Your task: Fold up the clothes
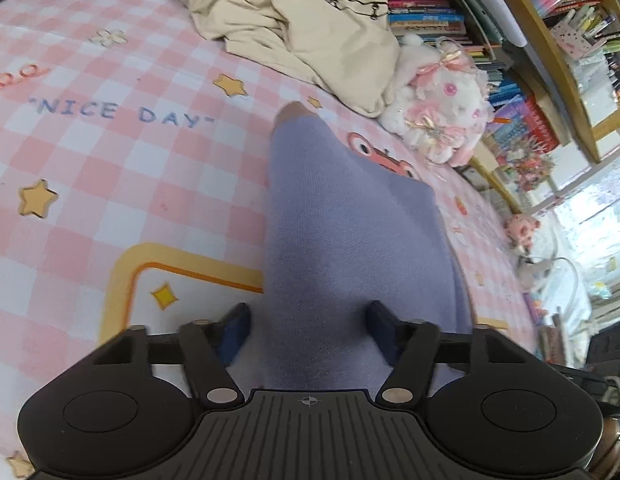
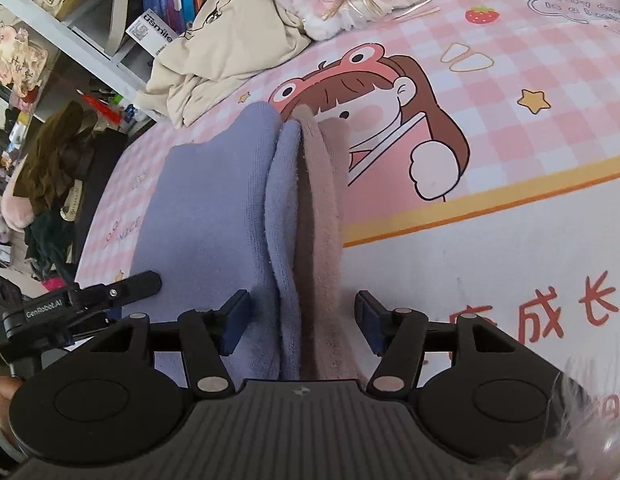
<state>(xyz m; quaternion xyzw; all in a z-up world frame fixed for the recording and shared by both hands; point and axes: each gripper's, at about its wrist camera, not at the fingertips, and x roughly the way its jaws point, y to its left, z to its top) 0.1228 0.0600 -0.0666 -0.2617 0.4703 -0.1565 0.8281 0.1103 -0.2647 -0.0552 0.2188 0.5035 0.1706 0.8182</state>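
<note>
- On the pink checked sheet, my landmark, lies the lavender garment: soft knit, fuzzy nap, bunched into a long ridge running away from both cameras.
- Its near end is cut off under each gripper body, so I can't see how far it reaches toward me.
- Right wrist view: a mauve-brown fleece layer folds against the lavender, edges touching along a seam; same garment or a second one, can't tell.
- Left gripper: jaws part spread, cloth heaped between the blue pads; whether the pads press it, I can't tell.
- Right gripper: same look, jaws part spread around the folded ridge, contact unclear.
- Left gripper also shows at the right view's left edge, at the lavender cloth's left edge.
- Cream garment, crumpled, thin cotton look, sits at the sheet's far edge, against the white plush toy.
- Shelves of books behind the sheet, blurred, titles unreadable.
</note>
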